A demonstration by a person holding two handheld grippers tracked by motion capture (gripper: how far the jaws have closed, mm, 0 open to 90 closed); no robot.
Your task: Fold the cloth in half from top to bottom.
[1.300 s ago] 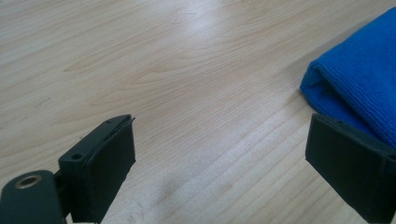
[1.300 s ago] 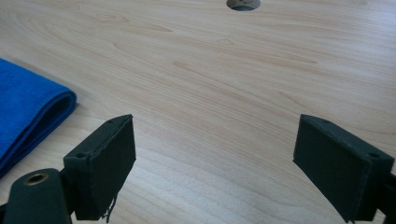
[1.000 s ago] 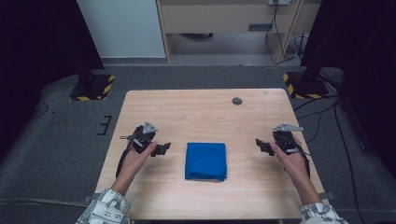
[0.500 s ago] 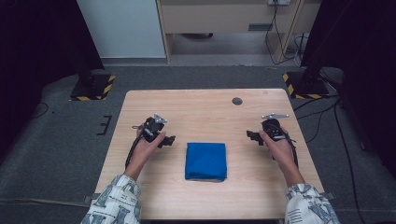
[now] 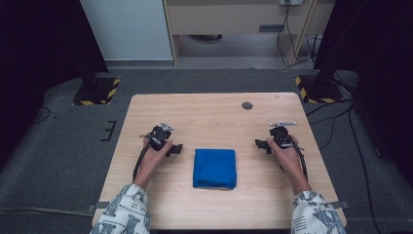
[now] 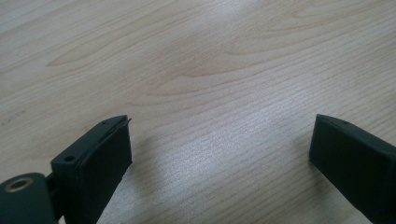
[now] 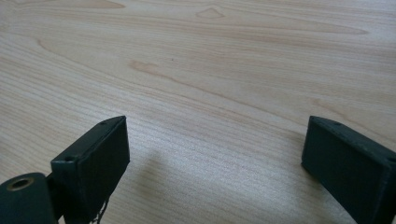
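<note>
Drawn inward and lower toward folded blue cloth (image 5: 214,168) mid-surface (image 5: 204,109), left gripper (image 5: 175,148) fingers spread, right gripper (image 5: 259,144) fingers just opened, nothing between; risks scraping wood or bunching cloth through uneven closing

The table (image 5: 214,109) is a rectangular top of light wood with visible grain, standing on a grey carpeted floor (image 5: 63,146). A folded blue cloth (image 5: 215,168) lies flat on the top, slightly toward 6 o'clock from the centre. A small dark round disc (image 5: 247,105) sits flush with the surface toward 1 o'clock, near the far edge. In both gripper views the wood surface (image 6: 210,70) is bare, with light and darker grain bands (image 7: 196,84).
</note>
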